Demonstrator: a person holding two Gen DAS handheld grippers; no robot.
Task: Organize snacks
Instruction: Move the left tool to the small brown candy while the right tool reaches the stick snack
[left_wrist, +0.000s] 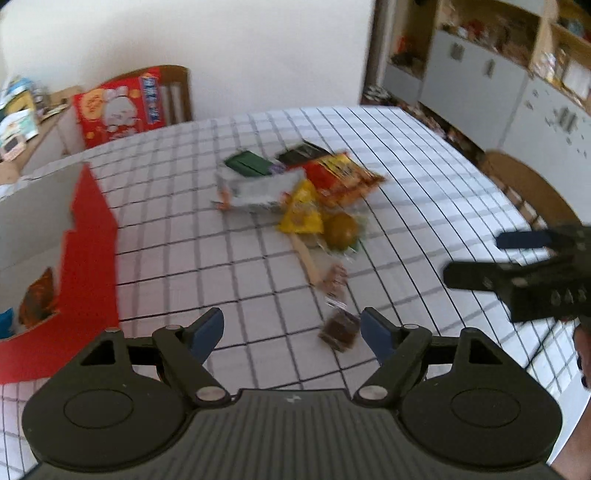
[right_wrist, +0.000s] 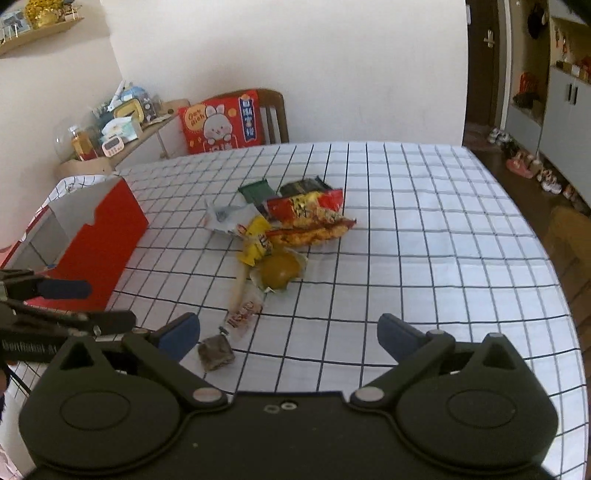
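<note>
A heap of snacks is seen in the middle of a table covered with a white checked cloth. At the far side of the heap lie a green packet and a dark packet; a red and orange packet rests just in front of them, with a white wrapper to its left. Nearer, a yellow packet and a round yellow-brown sweet in clear wrap lie touching, and a small dark wrapped piece lies nearest of all, just beside the right gripper's left finger. A red and white box stands open at the left of the table, some packets visible inside it in the left wrist view. The left gripper is held spread wide with nothing between its fingers, and the right gripper is likewise spread and unloaded.
</note>
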